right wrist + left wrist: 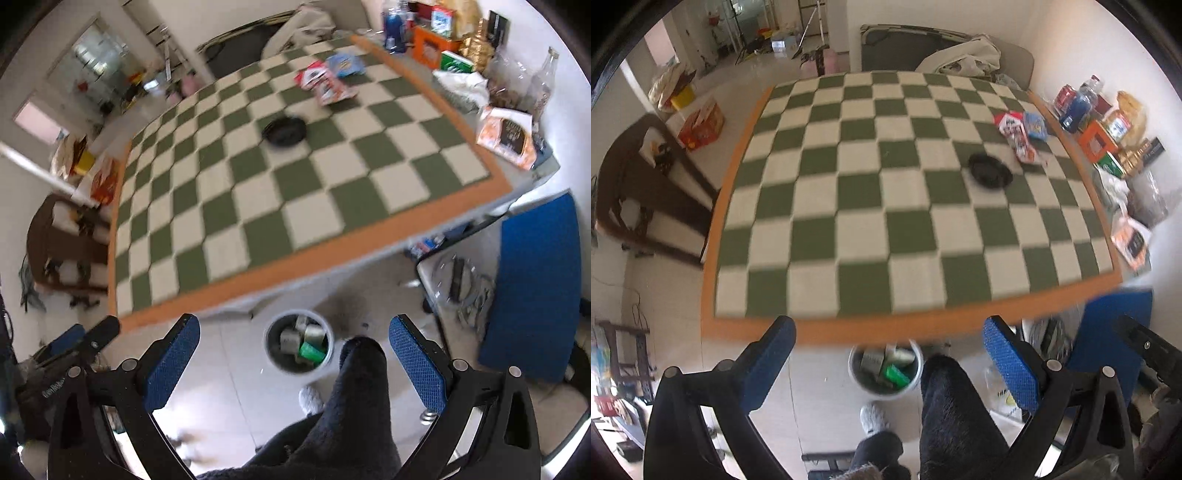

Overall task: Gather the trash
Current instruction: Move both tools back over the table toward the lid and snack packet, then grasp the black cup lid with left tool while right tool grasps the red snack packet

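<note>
L gripper [886, 354] hangs wide apart, empty, above trash bin [916, 384] w/ scraps; black dish [990, 171] & wrappers [1019, 134] on checkered table [849, 206].

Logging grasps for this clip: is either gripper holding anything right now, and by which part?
Nothing is held. The left gripper and right gripper are both open above the trash bin.

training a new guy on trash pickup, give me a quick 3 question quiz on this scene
1. True or false: the left tool holds a wrapper.
2. Where is the bin? A) on the table B) on the floor by the table's near edge C) on the chair
3. What dark item lies on the checkered cloth near the wrappers?

Key: 1. false, both tools are open and hold nothing. 2. B. 3. a black dish.
</note>
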Motion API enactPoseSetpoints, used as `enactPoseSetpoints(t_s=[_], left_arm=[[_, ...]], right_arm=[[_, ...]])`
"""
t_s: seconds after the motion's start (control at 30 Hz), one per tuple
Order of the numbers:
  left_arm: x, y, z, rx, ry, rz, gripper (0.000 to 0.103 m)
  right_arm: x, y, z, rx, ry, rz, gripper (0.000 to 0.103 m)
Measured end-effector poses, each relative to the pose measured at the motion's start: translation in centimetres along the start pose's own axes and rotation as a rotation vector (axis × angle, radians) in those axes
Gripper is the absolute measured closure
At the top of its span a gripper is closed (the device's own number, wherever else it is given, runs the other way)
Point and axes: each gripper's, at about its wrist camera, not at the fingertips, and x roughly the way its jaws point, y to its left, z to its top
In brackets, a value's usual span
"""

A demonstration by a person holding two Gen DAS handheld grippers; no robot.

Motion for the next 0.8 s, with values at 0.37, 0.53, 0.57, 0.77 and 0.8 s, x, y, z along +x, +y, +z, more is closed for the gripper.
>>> enactPoseSetpoints(t_s=[0.37,0.53,0.57,0.77,0.8], left_arm=[[13.7,-11.0,15.1,0.018,0.218,-0.001,0.0],[20.0,-15.4,18.9,0.051,0.32,-0.047,0.0],[21.1,-16.0,19.4,0.058,0.341,-0.05,0.0],[25.8,-17.5,20.1,0.088,0.437,-0.012,0.001],[26.1,-17.5,20.1,0.085,0.438,-0.012,0.003]], right_arm=[[10.5,-7.9,22.7,0.062,0.096,-0.031,0.0],[15.2,-11.3,29.8,0.06,0.157,-0.087,0.0],[15.9,-11.8,30.8,0.061,0.167,-0.094,0.0],[19.3,-14.2,33.9,0.101,0.213,-0.101,0.0],[19.7,-14.4,34.1,0.108,0.223,-0.095,0.0]])
